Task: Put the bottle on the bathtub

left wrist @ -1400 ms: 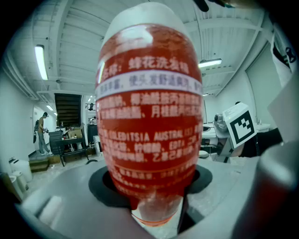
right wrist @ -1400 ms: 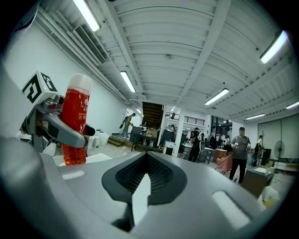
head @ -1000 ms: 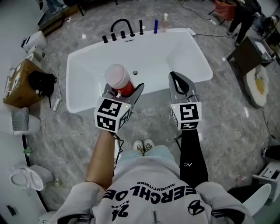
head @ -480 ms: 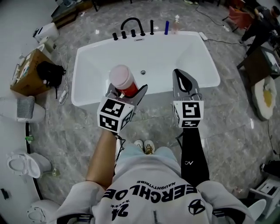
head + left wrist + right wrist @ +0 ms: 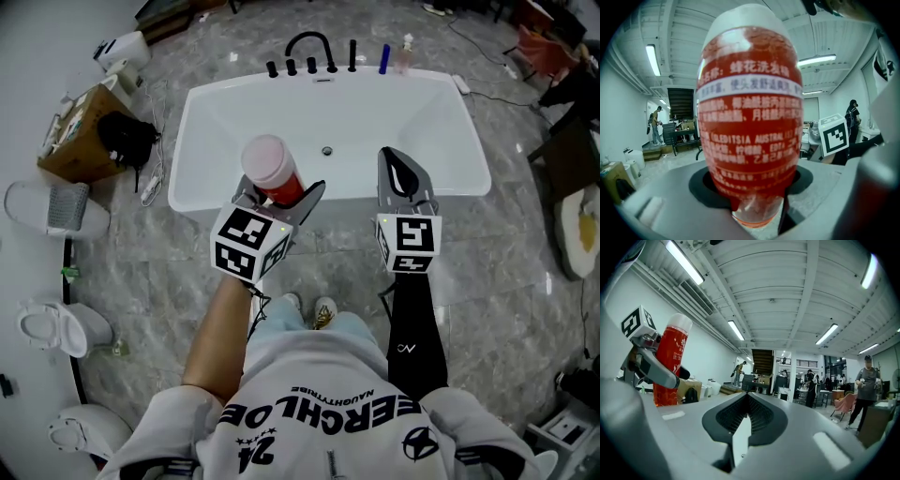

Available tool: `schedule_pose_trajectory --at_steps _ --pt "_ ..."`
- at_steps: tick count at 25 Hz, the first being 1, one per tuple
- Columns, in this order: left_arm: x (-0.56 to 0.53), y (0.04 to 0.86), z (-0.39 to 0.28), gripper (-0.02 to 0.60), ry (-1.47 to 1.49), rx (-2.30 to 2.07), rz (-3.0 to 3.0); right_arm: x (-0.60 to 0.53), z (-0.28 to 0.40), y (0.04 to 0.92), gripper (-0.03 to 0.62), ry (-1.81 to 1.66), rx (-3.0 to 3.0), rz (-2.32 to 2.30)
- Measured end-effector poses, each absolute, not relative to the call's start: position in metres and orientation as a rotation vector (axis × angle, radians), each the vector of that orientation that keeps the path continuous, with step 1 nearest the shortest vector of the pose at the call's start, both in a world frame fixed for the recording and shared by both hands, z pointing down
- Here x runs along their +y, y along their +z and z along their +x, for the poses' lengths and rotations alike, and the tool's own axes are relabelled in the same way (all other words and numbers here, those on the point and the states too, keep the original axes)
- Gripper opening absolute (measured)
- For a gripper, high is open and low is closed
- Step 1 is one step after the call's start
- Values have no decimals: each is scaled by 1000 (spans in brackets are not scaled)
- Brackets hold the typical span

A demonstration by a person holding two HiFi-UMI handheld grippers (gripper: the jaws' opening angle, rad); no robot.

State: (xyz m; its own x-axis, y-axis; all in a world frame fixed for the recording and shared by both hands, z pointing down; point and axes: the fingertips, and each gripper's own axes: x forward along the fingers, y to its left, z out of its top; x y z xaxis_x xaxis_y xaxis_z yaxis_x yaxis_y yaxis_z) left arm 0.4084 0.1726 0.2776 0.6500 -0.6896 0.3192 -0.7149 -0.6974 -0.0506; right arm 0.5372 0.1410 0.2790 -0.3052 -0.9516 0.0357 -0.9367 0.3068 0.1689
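The red plastic bottle with a pale rounded cap [image 5: 272, 172] stands upright between the jaws of the left gripper [image 5: 279, 193], which are clamped on its lower body; in the left gripper view the bottle [image 5: 750, 117] fills the middle, its white-printed label facing the camera; from the head view it is held in the air and overlaps the near rim of the white rectangular bathtub [image 5: 394, 108]; the right gripper [image 5: 397, 169] is just beside it to the right, apart from it, jaws pressed together with nothing between them; a black arched faucet [image 5: 309, 42] and a slim blue bottle [image 5: 384, 58] stand at the tub's far rim; the tub sits on a grey marbled floor [image 5: 141, 272], a brown cardboard box [image 5: 75, 141] to its left
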Motion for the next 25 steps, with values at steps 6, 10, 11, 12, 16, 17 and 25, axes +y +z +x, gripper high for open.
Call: schedule_pose_trajectory --at_steps 6,10,11,12,16,17,25 --pt "166 272 369 394 485 -1256 2752 121 504 272 30 -171 -2479 1753" --pt "165 268 329 394 472 -1314 2736 110 468 270 29 -167 -2522 1739" --pt "166 266 316 394 463 -1327 2732 108 456 269 29 -171 -2532 1733" --pt "166 265 303 394 454 -1340 2730 106 444 267 29 -177 -2541 1725" --pt "162 259 248 394 431 -1373 2733 100 390 261 30 -207 -2557 1718" --pt "160 259 232 394 433 -1373 2737 99 375 261 29 -211 -2554 1722" --pt "143 257 99 396 438 -1322 2781 94 254 266 29 -231 -2469 1800"
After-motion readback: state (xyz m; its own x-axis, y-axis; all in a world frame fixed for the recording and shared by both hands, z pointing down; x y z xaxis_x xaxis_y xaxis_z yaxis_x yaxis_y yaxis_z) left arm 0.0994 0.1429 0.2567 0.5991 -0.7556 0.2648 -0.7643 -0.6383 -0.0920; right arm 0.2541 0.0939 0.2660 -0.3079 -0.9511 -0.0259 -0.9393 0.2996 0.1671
